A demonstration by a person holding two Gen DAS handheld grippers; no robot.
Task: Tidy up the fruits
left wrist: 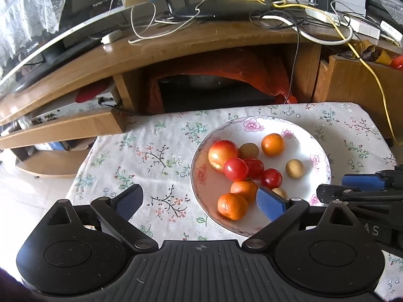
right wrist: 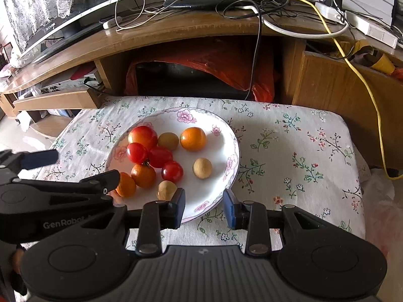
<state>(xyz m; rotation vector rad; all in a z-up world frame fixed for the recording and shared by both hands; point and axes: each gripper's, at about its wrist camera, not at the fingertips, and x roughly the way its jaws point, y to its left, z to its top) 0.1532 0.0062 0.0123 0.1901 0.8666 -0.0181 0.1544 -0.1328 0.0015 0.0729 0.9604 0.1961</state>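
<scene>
So the plate (right wrist: 228, 136) with pink flowers on the rim sits on the worktop (right wrist: 289, 151), which has a floral cloth over it, and all the fruit is piled in the plate. From the right wrist view: the big red-yellow apple (right wrist: 142, 136) is at about 10 o'clock in the plate, with three cherry tomatoes (right wrist: 137, 153) bunched right below it and touching each other. One orange (right wrist: 193, 138) sits on its own near 12 o'clock, and two more oranges (right wrist: 143, 175) are down at 8 o'clock, side by side. Three small brownish round fruits are scattered: one (right wrist: 168, 141) between the apple and the top orange, one (right wrist: 202, 167) alone toward 3 o'clock, one (right wrist: 167, 190) near 6 o'clock.

The left gripper (left wrist: 199, 201) has its fingers spread wide, nothing in them. Its right finger (left wrist: 270, 202) hangs over the near part of the plate, right by the two lower oranges, while the other finger is out over the cloth at 9 o'clock of the plate.

The right gripper (right wrist: 204, 207) is fairly narrow, also empty, and its fingers straddle the plate's near rim at 6 o'clock: one finger (right wrist: 177, 207) over the inside beside the lowest brown fruit, the other outside over the cloth.

Behind it all there's a wooden TV stand (right wrist: 176, 32) covered in cables.
</scene>
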